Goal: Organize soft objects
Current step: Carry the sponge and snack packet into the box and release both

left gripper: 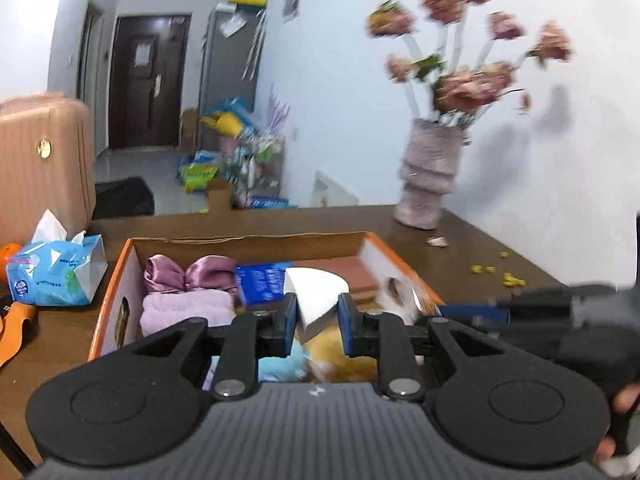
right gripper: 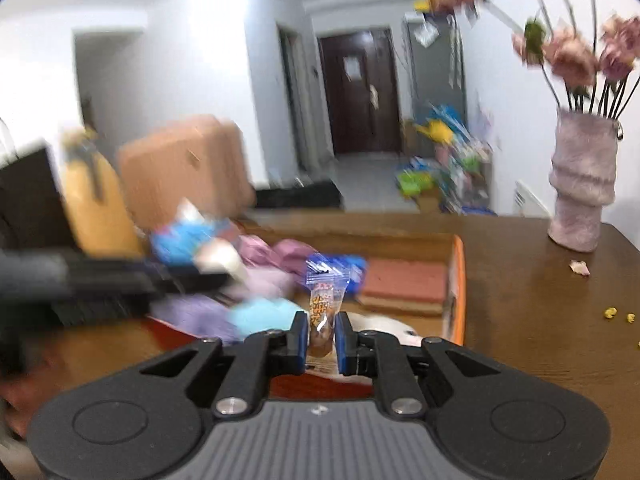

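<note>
Left gripper [left gripper: 317, 322] has its 2 fingers clamped on a white sponge wedge [left gripper: 314, 298] right over the orange-rimmed box [left gripper: 110, 292], with a purple satin bow [left gripper: 188, 274] and lilac towel [left gripper: 186, 312] inside it.

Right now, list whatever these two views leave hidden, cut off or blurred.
- Left wrist view: the front of the cardboard box and the blue and yellow soft things there sit behind the left gripper.
- Left wrist view: the white wedge has its lower end hidden between the jaws.
- Right wrist view: the tissue pack is motion-blurred.
- Right wrist view: the snack packet print is too small to read.
</note>
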`<state>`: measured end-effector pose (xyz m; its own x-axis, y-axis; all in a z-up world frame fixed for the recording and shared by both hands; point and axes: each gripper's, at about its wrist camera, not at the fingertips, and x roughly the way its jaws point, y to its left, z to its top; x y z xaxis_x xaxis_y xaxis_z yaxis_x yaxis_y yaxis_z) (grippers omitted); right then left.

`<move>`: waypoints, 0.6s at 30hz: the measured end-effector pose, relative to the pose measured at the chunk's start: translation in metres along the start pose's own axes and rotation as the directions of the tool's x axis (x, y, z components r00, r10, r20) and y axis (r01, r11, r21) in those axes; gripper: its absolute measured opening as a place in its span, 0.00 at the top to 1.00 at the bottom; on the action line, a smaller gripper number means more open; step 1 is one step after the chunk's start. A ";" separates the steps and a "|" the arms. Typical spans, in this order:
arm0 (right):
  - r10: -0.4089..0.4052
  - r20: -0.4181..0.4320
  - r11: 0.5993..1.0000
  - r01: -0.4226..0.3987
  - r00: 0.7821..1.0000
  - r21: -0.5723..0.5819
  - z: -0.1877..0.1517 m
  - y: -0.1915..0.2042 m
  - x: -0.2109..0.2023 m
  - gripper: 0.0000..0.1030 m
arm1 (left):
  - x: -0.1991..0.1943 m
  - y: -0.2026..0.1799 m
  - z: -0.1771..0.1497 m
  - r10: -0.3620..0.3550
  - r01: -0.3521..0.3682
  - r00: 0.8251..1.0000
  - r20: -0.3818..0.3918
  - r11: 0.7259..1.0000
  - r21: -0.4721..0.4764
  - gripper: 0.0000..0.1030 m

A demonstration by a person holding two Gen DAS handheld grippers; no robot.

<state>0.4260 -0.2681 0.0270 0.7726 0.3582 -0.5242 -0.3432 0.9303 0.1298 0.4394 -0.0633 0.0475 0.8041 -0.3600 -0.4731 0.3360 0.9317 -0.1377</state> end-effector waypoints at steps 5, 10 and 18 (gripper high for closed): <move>-0.026 -0.051 0.999 0.028 0.998 0.044 0.006 -0.022 0.032 0.87 | 0.043 0.023 0.013 0.015 -0.016 0.999 -0.039 1.000 -0.026 0.79; -0.032 -0.110 0.998 0.037 0.993 0.047 0.001 -0.026 0.061 0.87 | 0.085 0.031 0.012 0.049 -0.051 0.993 -0.107 0.999 -0.016 0.79; 0.068 -0.149 0.991 -0.050 0.986 0.123 0.041 -0.019 0.114 0.84 | 0.118 0.051 0.012 0.112 -0.123 0.979 -0.171 0.991 -0.056 0.72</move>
<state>0.5428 -0.2421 -0.0002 0.6591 0.4047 -0.6339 -0.3128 0.9140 0.2584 0.5572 -0.0588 -0.0053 0.7410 -0.2395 -0.6274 0.2060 0.9703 -0.1270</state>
